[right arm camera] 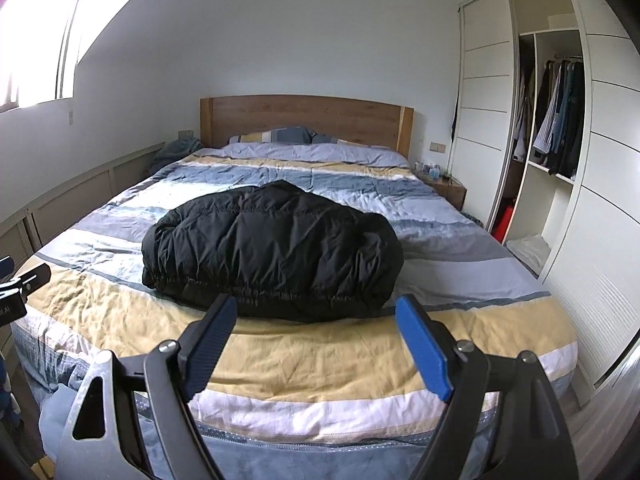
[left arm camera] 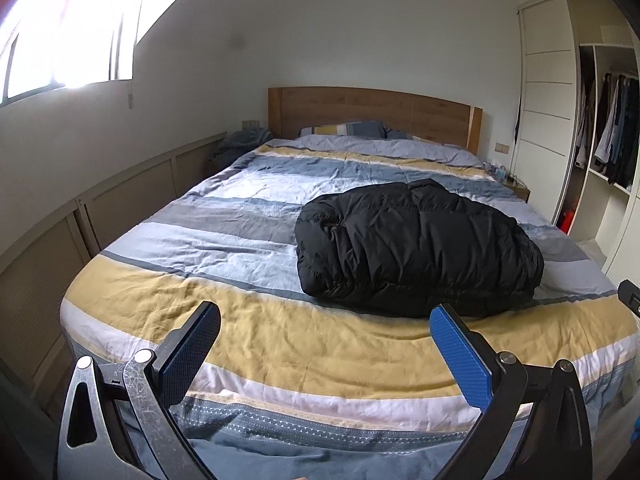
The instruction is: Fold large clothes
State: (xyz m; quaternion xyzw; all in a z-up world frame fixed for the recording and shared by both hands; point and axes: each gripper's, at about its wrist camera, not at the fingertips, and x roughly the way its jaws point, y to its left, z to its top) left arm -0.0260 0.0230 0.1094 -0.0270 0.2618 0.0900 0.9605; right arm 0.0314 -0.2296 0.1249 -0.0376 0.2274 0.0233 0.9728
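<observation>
Black puffer jacket (right arm camera: 272,252): laid in a bulky folded bundle on the near half of the striped duvet (right arm camera: 320,364), elasticated hem toward the foot. It is judged light, soft, springy and slick-shelled, so it is likely to puff open; the gathered hem or a corner is best pinched. Left gripper (left arm camera: 324,348) and right gripper (right arm camera: 316,344): both are held short of the bed, jaws wide, nothing between them. Bed: soft, wrinkled, wooden headboard (right arm camera: 304,120). An open wardrobe (right arm camera: 560,120) with hanging clothes is noted at right, a window (left arm camera: 68,28) at left.
</observation>
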